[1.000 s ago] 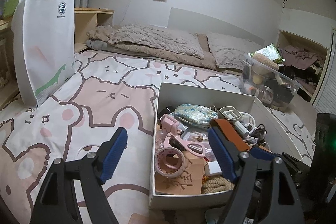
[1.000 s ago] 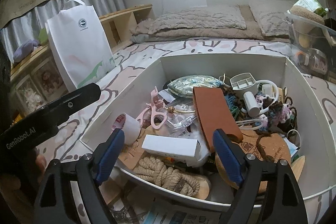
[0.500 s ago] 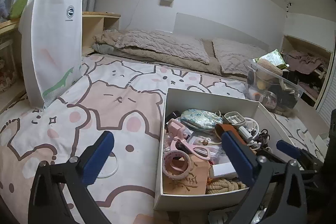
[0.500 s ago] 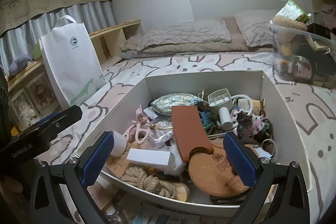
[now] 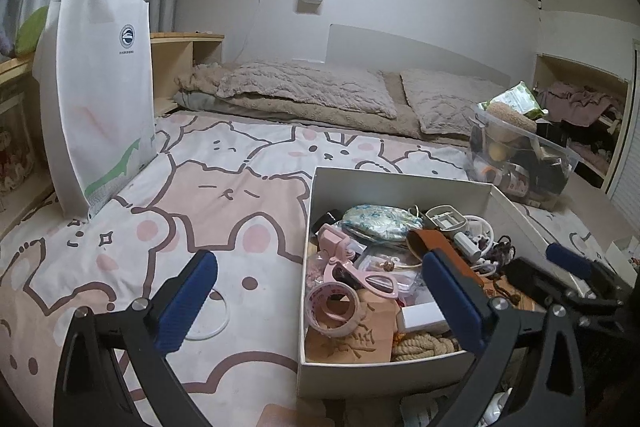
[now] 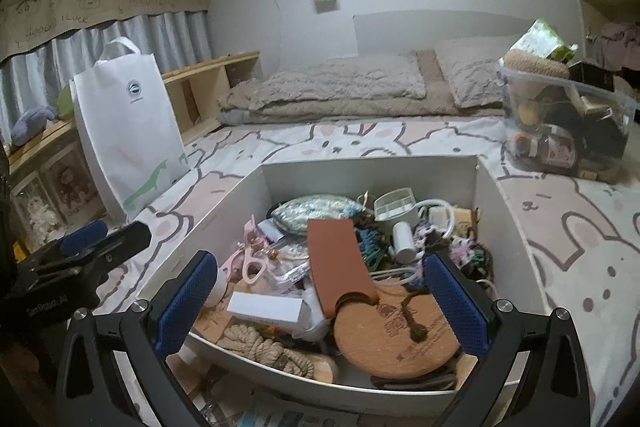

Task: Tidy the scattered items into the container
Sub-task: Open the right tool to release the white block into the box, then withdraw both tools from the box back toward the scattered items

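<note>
Both grippers pull back from the white box, so it sits farther ahead of the fingers. The left gripper spreads wider, its 2 pads farther apart. The right gripper widens likewise, empty.

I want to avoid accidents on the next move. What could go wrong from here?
The box is heaped; the round cork board leans on its near wall and might slip out if nudged. The thin ring on the blanket is pale and flat, so the open left hand-held gripper may miss it.
</note>
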`<state>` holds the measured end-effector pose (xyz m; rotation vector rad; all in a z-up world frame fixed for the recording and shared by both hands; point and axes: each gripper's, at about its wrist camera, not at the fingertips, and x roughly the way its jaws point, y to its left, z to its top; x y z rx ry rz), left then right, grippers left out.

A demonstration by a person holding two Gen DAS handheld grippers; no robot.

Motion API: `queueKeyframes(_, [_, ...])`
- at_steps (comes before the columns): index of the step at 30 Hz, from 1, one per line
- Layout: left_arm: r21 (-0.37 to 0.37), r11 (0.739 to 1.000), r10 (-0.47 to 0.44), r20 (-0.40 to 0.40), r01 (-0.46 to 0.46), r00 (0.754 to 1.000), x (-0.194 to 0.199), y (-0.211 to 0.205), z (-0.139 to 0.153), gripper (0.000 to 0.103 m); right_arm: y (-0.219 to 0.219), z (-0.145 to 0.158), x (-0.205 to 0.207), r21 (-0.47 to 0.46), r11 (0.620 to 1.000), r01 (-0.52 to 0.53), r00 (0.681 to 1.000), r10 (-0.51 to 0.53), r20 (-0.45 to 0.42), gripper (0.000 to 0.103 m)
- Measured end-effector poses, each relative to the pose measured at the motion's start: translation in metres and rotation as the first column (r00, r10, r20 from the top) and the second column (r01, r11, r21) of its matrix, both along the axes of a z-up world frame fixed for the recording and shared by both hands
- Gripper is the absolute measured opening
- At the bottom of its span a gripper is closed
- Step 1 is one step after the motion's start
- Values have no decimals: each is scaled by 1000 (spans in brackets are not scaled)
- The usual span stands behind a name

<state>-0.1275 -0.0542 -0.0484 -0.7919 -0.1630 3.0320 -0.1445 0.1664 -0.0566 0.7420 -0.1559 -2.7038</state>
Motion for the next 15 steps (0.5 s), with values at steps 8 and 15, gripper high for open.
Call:
queueKeyframes(8, [-10, 1000, -18, -8, 18, 1000, 5, 7, 2, 103, 9, 11, 8, 20, 999, 35, 998, -34, -45, 103])
queueKeyframes(15, [-12, 999, -31, -33, 31, 999, 14, 8, 8, 103, 15, 19, 15, 24, 998, 53, 996, -51, -71, 103])
